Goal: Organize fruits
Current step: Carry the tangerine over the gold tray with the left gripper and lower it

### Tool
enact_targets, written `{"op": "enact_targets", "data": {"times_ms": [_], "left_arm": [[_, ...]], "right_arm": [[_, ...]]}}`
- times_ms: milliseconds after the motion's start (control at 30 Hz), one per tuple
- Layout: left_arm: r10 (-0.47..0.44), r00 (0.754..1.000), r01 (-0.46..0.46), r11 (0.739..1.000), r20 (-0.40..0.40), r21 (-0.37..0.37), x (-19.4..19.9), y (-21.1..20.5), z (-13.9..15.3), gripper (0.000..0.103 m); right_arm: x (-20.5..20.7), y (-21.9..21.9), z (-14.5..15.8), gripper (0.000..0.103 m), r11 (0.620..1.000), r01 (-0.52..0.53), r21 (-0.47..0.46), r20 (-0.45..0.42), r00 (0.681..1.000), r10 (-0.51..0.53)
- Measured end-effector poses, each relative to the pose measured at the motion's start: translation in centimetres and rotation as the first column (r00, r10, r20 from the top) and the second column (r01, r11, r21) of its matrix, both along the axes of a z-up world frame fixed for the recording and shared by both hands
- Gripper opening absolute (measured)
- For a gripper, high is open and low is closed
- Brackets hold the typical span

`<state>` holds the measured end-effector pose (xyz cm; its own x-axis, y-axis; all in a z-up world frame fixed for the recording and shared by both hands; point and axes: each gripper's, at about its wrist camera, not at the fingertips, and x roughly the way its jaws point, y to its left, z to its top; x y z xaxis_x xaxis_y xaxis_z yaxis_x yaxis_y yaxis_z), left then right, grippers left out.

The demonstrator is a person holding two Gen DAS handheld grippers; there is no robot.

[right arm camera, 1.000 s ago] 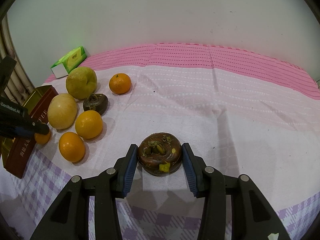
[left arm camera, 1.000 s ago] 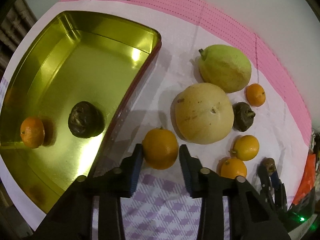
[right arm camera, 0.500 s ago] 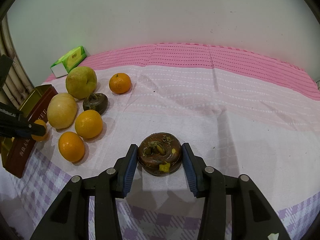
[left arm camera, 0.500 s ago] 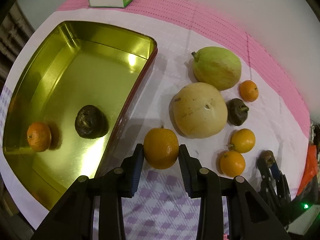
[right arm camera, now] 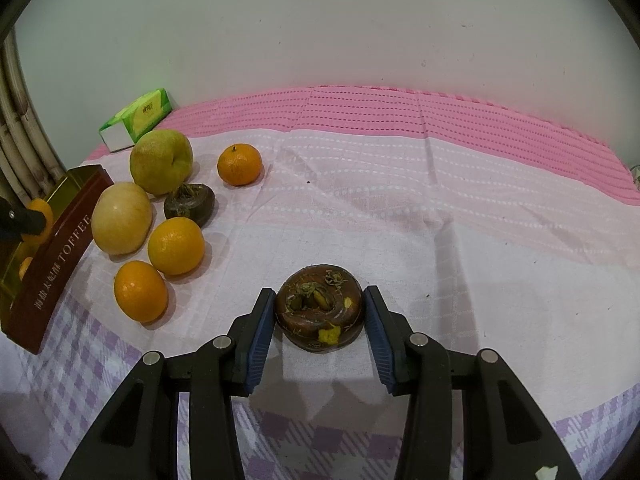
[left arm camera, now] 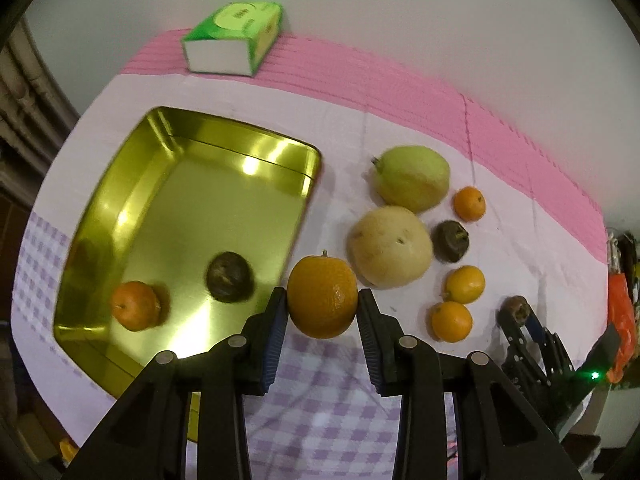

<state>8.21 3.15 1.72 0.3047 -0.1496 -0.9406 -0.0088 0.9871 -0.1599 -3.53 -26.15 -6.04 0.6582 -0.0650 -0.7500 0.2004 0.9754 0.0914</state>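
Observation:
My left gripper (left arm camera: pixel 322 304) is shut on an orange (left arm camera: pixel 322 295) and holds it in the air by the right rim of the gold tin (left arm camera: pixel 308 184). The tin holds a small orange (left arm camera: pixel 135 311) and a dark brown fruit (left arm camera: pixel 229 277). My right gripper (right arm camera: pixel 319 312) is closed around a dark brown fruit (right arm camera: pixel 319 305) that rests on the cloth. On the cloth lie a green pear (left arm camera: pixel 412 178), a tan pear (left arm camera: pixel 390 246), a dark fruit (left arm camera: pixel 451 240) and three small oranges (left arm camera: pixel 464 284).
A green tissue box (left arm camera: pixel 234 38) lies at the back by the wall. The tin's brown side reads TOFFEE (right arm camera: pixel 60 252) in the right wrist view. The white and pink cloth (right arm camera: pixel 440 208) stretches bare to the right. Orange clutter (left arm camera: pixel 620 320) sits at the far right edge.
My left gripper has lifted the orange off the cloth and risen, so the tin and the fruits look farther away. The right gripper and its brown fruit have not moved.

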Motion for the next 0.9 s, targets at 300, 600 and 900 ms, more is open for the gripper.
{"op": "enact_targets", "data": {"times_ms": [300,600,900], "left_arm": [[0.038,0.998,-0.04,0.997,0.041,0.058,1.1,4.7,0.3,0.036],[0.041,0.999,-0.042,0.988,0.012,0.146,2.3,7.8,-2.7,0.036],[0.022,1.0,-0.02,0.983,-0.008,0.184,2.9,8.4,-4.5,0.036]], "right_arm": [[0.1,0.4,0.0,0.042,1.0,0.002,-0.031,-0.011,1.0,-0.002],[0.2,0.9,0.0,0.042,0.998,0.004,-0.063,-0.022,1.0,-0.006],[0.2,1.0,-0.1,0.042,0.997,0.006,-0.071,-0.025,1.0,-0.008]]}}
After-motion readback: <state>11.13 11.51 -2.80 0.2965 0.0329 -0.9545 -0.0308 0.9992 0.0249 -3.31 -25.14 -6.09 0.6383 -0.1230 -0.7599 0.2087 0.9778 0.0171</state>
